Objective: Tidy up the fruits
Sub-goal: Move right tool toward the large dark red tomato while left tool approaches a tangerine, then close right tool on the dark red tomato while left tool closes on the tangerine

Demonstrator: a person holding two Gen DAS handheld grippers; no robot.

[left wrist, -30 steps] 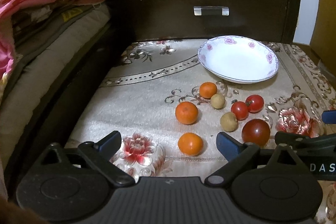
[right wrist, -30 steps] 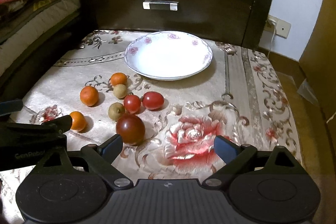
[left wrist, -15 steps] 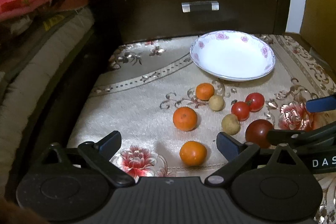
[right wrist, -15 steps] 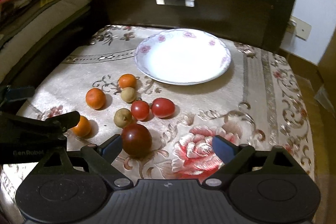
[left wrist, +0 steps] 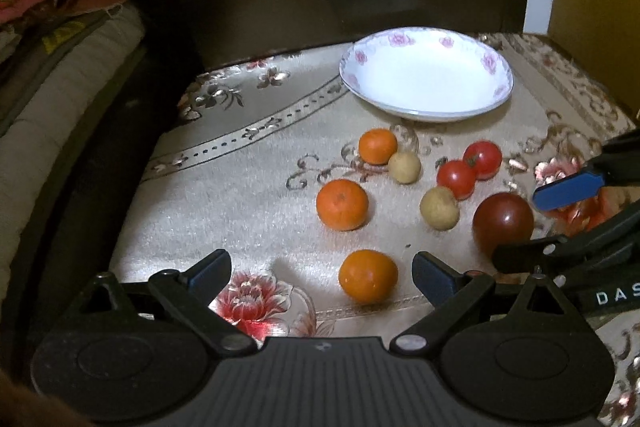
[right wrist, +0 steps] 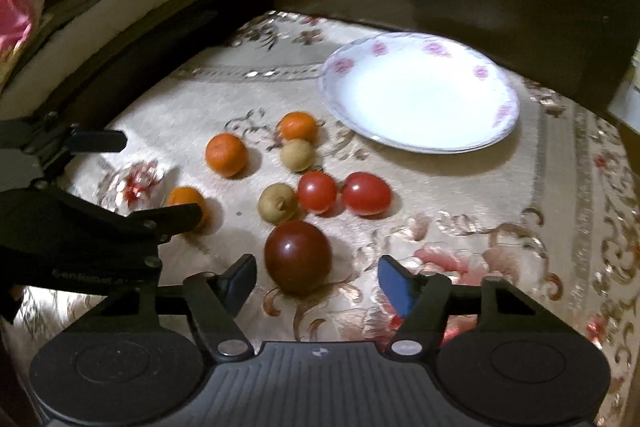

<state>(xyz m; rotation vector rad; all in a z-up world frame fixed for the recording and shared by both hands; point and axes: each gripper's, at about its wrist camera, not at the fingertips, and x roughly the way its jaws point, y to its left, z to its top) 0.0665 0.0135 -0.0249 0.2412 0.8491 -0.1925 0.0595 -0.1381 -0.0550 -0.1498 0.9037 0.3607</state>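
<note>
The right gripper (right wrist: pixel 314 279) has just been closing its fingers, which stand about half open with the dark tomato (right wrist: pixel 298 257) between them. The left finger (right wrist: pixel 240 277) is just beside the fruit; the blue-padded right finger (right wrist: pixel 394 285) is apart from it, so nothing is gripped yet. To do this well, I judge the gripper should centre on the tomato before the pads meet, come low enough to close across its widest part, and squeeze gently, since the smooth round skin could slip or roll away.

The left gripper (left wrist: pixel 322 273) hangs wide open and empty over the cloth, with the nearest orange (left wrist: pixel 368 277) lying between its fingers, closer to the right one, untouched.

Further out, two more oranges (left wrist: pixel 342 205), two small brownish fruits (left wrist: pixel 439 207) and two red tomatoes (left wrist: pixel 456 179) lie loosely grouped on the floral cloth of the table (left wrist: pixel 240 187). Some of them touch, so a lift straight up avoids knocking them.

The white plate (left wrist: pixel 496 93) with pink flowers sits empty beyond the fruit, before a dark drawer front (left wrist: pixel 280 7). It is the likely place for the fruit.
</note>
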